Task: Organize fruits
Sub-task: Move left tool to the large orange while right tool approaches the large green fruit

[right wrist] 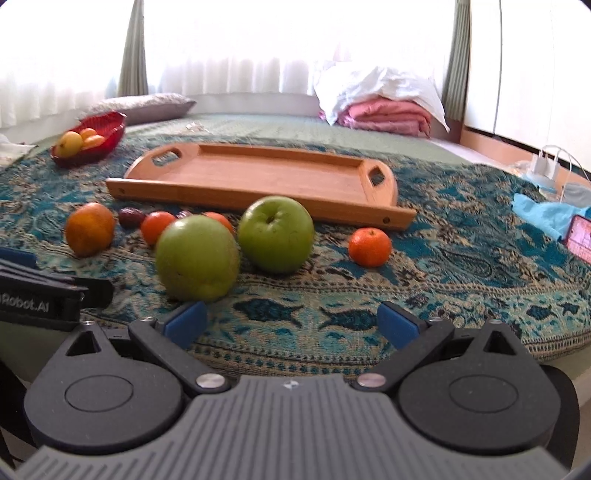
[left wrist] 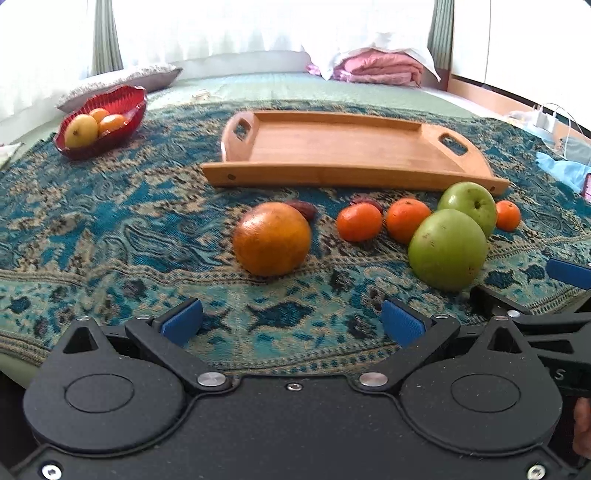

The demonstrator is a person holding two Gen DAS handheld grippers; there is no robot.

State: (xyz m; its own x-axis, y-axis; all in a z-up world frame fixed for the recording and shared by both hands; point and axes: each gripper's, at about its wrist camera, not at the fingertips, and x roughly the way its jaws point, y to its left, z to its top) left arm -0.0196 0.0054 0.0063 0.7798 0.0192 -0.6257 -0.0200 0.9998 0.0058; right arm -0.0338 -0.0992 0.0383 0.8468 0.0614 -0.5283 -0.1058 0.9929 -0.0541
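Blue ribbed pads tip both black hand-held grippers, left (left wrist: 291,323) and right (right wrist: 291,323), each spread wide and grasping nothing above the woven teal paisley bedspread (left wrist: 110,221). Just beyond lie two smooth green apples (right wrist: 197,258), touching, a dimpled large orange (left wrist: 271,238) and small glossy tangerines (left wrist: 359,222). Behind them, the rectangular wooden handled tray (left wrist: 332,147) and scalloped red glass bowl (left wrist: 125,99) holding fruit.

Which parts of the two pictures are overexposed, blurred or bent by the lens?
Left wrist view: the white curtained window is blown out; the long wooden tray bows from fisheye distortion. Right wrist view: the same window glares white; the nearer green apple and red glass fruit bowl look soft, slightly blurred.
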